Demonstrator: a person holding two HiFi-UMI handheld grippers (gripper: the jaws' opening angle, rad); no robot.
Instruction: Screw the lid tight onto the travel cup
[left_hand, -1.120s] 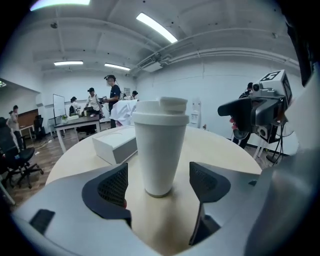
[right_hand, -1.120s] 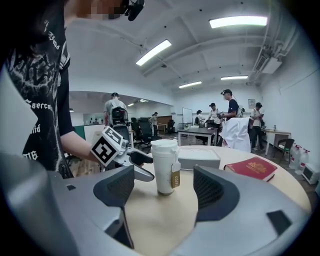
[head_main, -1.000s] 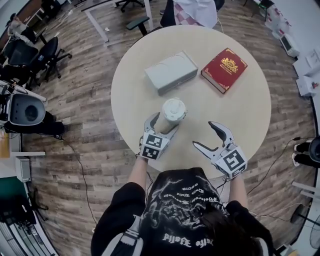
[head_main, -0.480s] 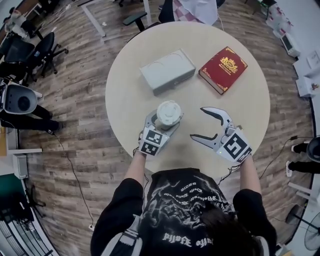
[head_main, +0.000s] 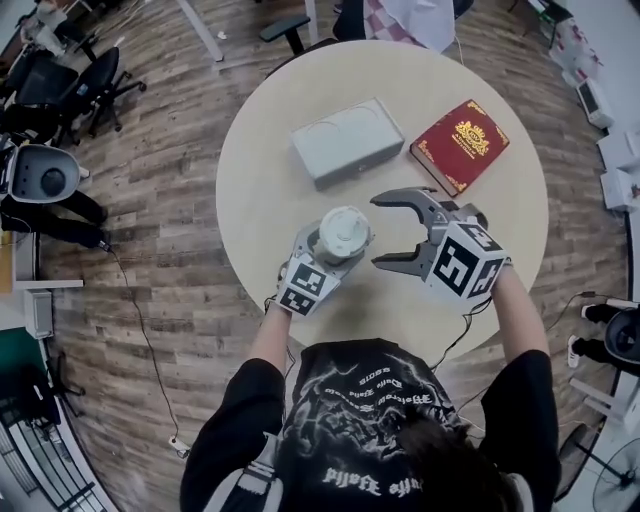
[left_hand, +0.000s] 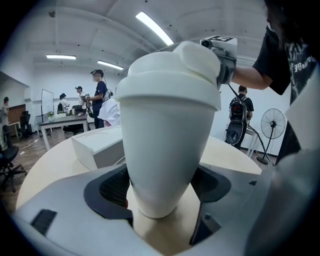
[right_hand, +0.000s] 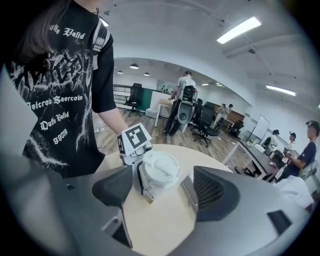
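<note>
The white travel cup (head_main: 343, 236) stands near the round table's front edge with its white lid (head_main: 344, 230) on top. My left gripper (head_main: 326, 252) is shut on the cup's lower body; the left gripper view shows the tapered cup (left_hand: 167, 145) filling the gap between the dark pads (left_hand: 112, 187), with the lid (left_hand: 172, 80) above. My right gripper (head_main: 379, 231) is open just right of the cup, its jaws turned toward it with nothing between them. Seen from the right gripper view, the lid (right_hand: 159, 172) lies ahead of my right gripper (right_hand: 162, 196), apart from both pads.
A white box (head_main: 347, 140) and a red book (head_main: 460, 146) lie on the far half of the beige table (head_main: 260, 190). Office chairs (head_main: 60, 90) and other gear stand on the wooden floor around it. People stand in the background.
My right gripper has swung left toward the cup and rolled, so its open jaws now face the lid. The left gripper keeps its hold on the cup.
</note>
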